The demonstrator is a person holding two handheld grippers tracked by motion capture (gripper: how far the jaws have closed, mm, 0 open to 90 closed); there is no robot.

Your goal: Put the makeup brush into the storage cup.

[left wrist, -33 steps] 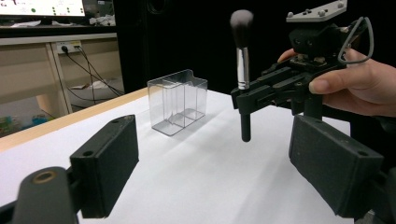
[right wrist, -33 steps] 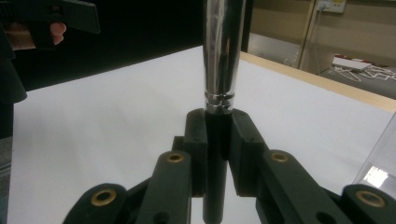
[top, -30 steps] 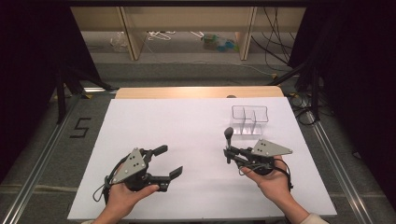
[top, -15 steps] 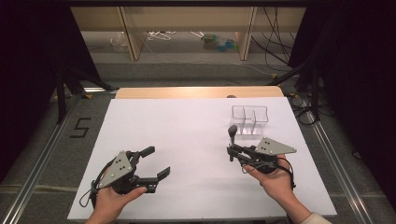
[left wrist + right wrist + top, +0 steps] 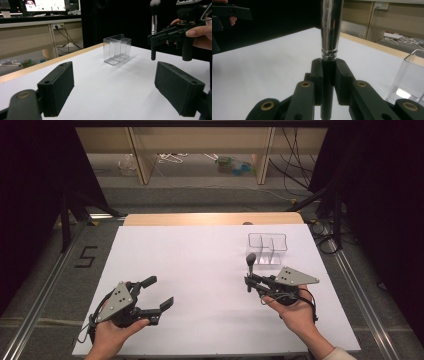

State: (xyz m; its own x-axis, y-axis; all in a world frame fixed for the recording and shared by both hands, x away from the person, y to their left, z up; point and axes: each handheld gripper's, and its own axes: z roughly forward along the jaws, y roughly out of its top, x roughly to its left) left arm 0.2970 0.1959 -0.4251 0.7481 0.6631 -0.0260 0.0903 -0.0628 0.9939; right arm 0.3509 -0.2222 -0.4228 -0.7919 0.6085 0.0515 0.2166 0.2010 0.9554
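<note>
We start at the right gripper (image 5: 248,281), which is clamped on the black handle of a makeup brush (image 5: 250,265); in the right gripper view the two pads press either side of the handle just below its silver ferrule (image 5: 331,30). The brush stands upright (bristles up, handle end hanging free above the surface), as the left gripper view shows (image 5: 153,27). In the high view the hand (image 5: 295,312) that carries this gripper comes in from about 5 o'clock of the white surface (image 5: 200,270).

Out from the brush, at roughly 1 o'clock and just beside it, we see the clear plastic organizer (image 5: 267,247) standing on the surface, with inner walls dividing it into compartments. It is apart from the brush; nothing lies in it that we can make out.

Across the surface, at about 9 o'clock from the right gripper and well apart, the left gripper (image 5: 159,292) is wide apart with nothing between its pads (image 5: 56,87). Its hand (image 5: 117,335) enters near 7 o'clock, and its jaws point toward the organizer.
</note>
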